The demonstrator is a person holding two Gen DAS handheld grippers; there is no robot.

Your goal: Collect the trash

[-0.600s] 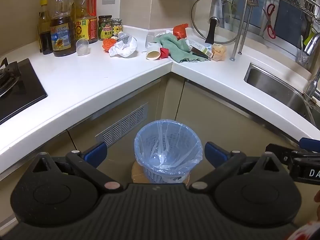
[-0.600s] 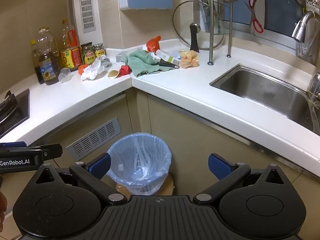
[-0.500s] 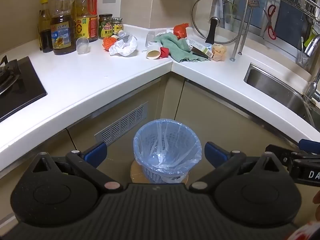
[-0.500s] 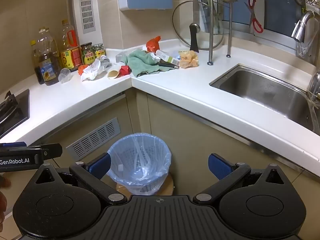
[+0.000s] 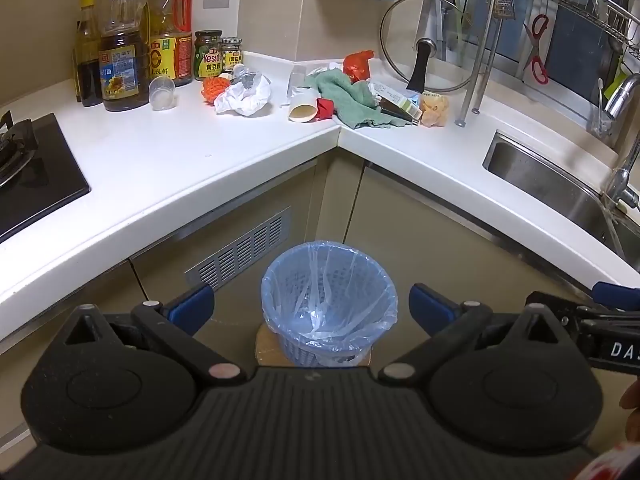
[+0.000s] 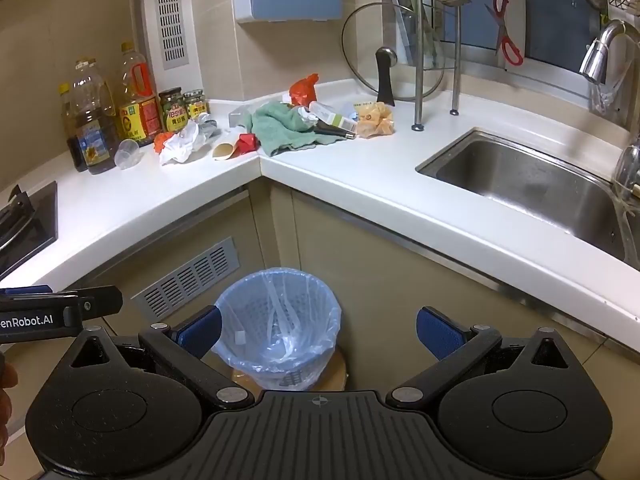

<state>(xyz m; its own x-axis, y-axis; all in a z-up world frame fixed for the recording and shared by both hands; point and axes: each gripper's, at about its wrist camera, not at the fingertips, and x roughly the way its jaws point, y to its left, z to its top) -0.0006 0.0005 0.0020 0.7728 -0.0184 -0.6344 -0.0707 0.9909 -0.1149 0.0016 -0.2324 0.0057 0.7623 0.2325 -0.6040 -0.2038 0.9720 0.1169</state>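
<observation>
A blue basket bin (image 5: 329, 300) (image 6: 276, 324) lined with a clear bag stands on the floor in the counter's inner corner, with nothing but the bag showing inside. Trash lies at the back corner of the white counter: crumpled white paper (image 5: 242, 96) (image 6: 180, 146), an orange net (image 5: 214, 88), a paper cup (image 5: 302, 106), a red wrapper (image 5: 357, 64) (image 6: 302, 88), a small carton (image 5: 394, 98) (image 6: 332, 118) and a yellowish bag (image 5: 434, 106) (image 6: 376, 119). My left gripper (image 5: 312, 310) and right gripper (image 6: 318, 330) hang open above the bin, far from the trash, both with nothing between their fingers.
A green cloth (image 5: 352, 96) lies among the trash. Oil bottles (image 5: 124, 72) and jars (image 5: 208, 56) line the left wall, with a clear cup (image 5: 162, 94) beside them. A hob (image 5: 36, 176) is at the left, a steel sink (image 6: 528, 180) at the right, a glass lid (image 6: 392, 56) behind.
</observation>
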